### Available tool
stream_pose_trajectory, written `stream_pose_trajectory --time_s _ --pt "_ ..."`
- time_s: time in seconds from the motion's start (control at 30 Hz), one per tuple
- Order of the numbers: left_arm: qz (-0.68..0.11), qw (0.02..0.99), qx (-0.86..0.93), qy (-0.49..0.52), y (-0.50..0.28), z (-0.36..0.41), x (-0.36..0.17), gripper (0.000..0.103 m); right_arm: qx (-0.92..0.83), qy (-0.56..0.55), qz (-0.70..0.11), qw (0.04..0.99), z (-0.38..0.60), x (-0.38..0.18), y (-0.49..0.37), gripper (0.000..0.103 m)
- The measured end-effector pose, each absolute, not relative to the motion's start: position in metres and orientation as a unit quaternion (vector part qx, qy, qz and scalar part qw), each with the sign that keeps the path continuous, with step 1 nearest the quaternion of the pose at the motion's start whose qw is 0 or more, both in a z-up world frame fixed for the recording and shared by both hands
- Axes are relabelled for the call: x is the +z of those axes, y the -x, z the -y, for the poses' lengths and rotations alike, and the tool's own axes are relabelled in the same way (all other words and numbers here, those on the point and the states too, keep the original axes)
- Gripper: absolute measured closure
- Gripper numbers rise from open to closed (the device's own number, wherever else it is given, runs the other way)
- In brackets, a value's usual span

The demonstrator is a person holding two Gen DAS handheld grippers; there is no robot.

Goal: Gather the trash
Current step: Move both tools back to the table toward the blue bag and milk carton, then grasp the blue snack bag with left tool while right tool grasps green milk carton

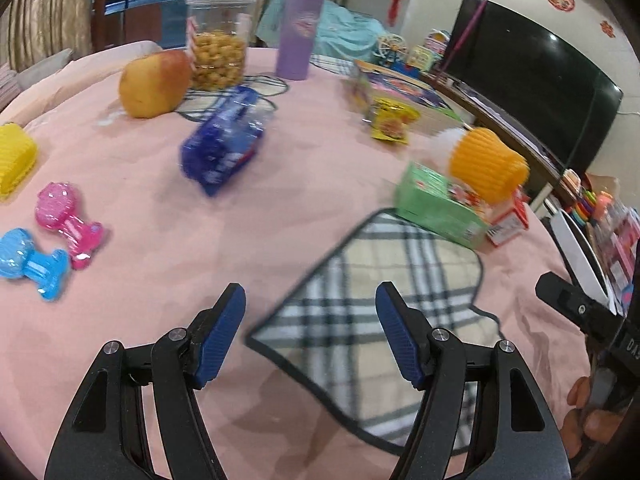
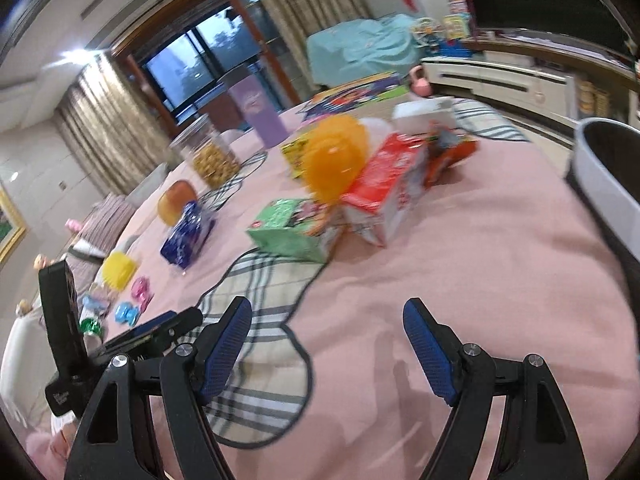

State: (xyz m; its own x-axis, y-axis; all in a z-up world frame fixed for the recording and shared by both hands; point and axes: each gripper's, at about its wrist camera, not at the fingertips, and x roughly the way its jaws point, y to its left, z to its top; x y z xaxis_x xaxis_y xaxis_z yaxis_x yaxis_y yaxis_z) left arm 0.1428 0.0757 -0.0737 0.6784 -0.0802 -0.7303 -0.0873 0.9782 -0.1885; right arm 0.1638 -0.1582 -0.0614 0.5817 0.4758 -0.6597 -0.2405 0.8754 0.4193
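Hovering over the pink-covered worktop (image 1: 168,240), the left gripper (image 1: 310,336) has its jaws spread wide with nothing between them, and a plaid cloth (image 1: 372,312) lies under them. The right gripper (image 2: 328,348) is likewise wide open and empty, above bare pink cover with the same cloth (image 2: 256,292) at its 10 o'clock.

In the left view, a blue snack bag (image 1: 226,140) lies at 11 o'clock, well apart from the jaws. A green carton (image 1: 438,208) sits at 1 o'clock, touching the cloth's far edge, with a red-and-white carton (image 1: 508,224) just beside it and an orange ribbed cup (image 1: 486,164) above both. A yellow packet (image 1: 392,120) lies farther off. An apple (image 1: 154,84), a jar of snacks (image 1: 218,44) and a purple tumbler (image 1: 298,28) stand at 12 o'clock; pink (image 1: 66,220) and blue (image 1: 30,264) toys rest at 9 o'clock.

In the right view, a white bin (image 2: 608,184) stands at 2 o'clock by the worktop's edge.
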Motion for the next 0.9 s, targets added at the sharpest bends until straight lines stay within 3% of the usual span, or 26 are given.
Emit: stream_pose_trajectory --time_s 0.47,0.9 --pt "-0.4 0.91 0.049 0.094 -0.185 -0.126 -0.069 0.026 0.244 -0.094 -0.409 0.874 0.118 -0.067 -0.216 0.023" --pt "-0.401 0.91 0.057 0.09 -0.222 -0.147 -0.071 0.026 0.304 -0.081 -0.4 0.861 0.095 -0.066 -0.213 0.022"
